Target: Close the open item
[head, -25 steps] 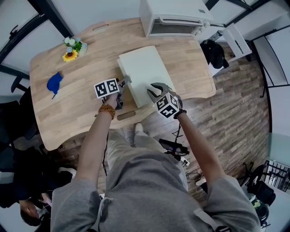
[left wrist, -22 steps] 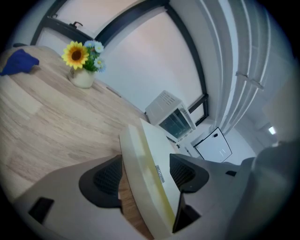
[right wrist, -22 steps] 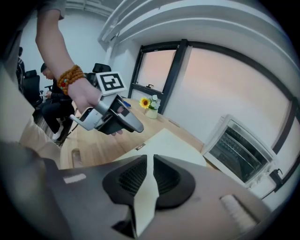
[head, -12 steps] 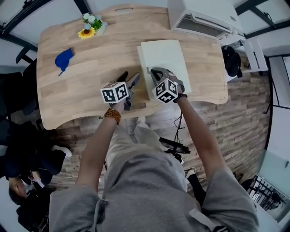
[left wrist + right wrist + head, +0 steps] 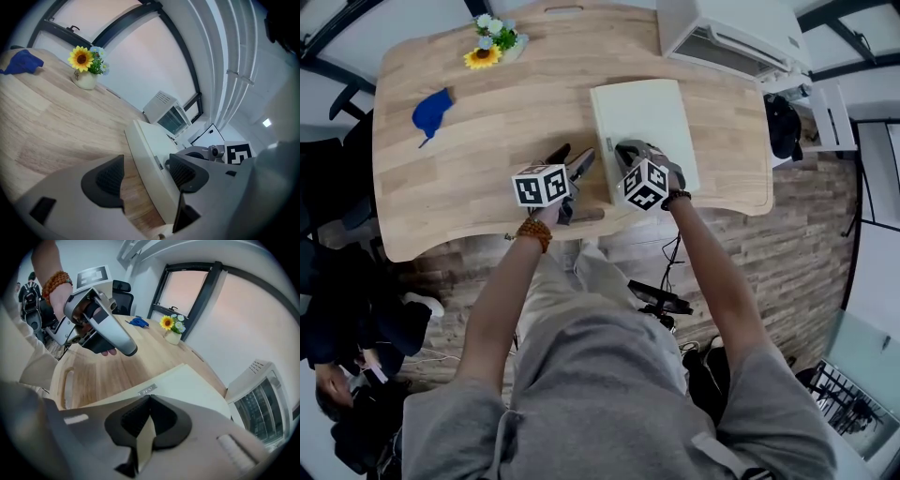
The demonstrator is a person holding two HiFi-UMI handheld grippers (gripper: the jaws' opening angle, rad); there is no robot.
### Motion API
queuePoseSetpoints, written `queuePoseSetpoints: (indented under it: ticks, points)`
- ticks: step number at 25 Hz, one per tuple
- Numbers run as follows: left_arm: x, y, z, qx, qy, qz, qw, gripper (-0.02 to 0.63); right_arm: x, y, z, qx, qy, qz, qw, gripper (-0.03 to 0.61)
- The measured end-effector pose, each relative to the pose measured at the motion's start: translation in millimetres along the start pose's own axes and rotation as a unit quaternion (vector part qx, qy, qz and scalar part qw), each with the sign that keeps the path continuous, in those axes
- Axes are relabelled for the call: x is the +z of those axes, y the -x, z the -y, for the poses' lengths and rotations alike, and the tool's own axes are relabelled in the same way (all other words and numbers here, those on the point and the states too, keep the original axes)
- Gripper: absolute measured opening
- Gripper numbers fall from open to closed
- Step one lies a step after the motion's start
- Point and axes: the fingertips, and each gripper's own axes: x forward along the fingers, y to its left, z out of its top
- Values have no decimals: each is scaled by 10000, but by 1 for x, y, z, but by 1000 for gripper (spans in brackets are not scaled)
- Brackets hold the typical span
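— So where does the laptop [image 5: 642,117] lie from the two tools?

— Flat on the table [image 5: 487,150], with its long sides running away from the person toward the white oven [image 5: 727,37] at the far edge. The near short end is the one by the hands.

— And which hand is closer?

— The right one. The right gripper [image 5: 630,148] has its jaws pressed together with nothing between them, and its tip sits over the lid close to the near left corner. It looks as if it touches the top, but I can't swear to it.

— The left one?

— The left gripper [image 5: 572,157] is just beside the left long edge, off the laptop and over bare wood. Its jaws stand apart; that edge runs up between them in its own view, yet neither pad presses on it.

— Is the lid down?

— It looks flat, with no gap I can make out along the side. I'd judge any last push goes straight down from the right tip, since the lid lies right under it, with the left steadying from the side.
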Motion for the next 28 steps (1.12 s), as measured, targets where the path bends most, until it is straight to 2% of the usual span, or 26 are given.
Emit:
queuePoseSetpoints:
  ticks: [8,14,19,24,28]
  points:
    - [0,0,2,-11,-40,-45,10000,307,-4,-5,-3,-32,-89,-118,9999,7]
    - [4,5,3,1,-80,-15,10000,307,-2,-1,2,5,-595,-50,9982,11]
    - [13,5,4,-16,-112,23,9999,307,2,3,2,-112,-440,56,9990,52]
    - [21,8,8,-44,-204,91,9997,307,19,20,12,-308,-709,416,9961,60]
    - [31,13,17,-11,-536,196,9984,307,31,48,31,-618,-989,749,9903,60]
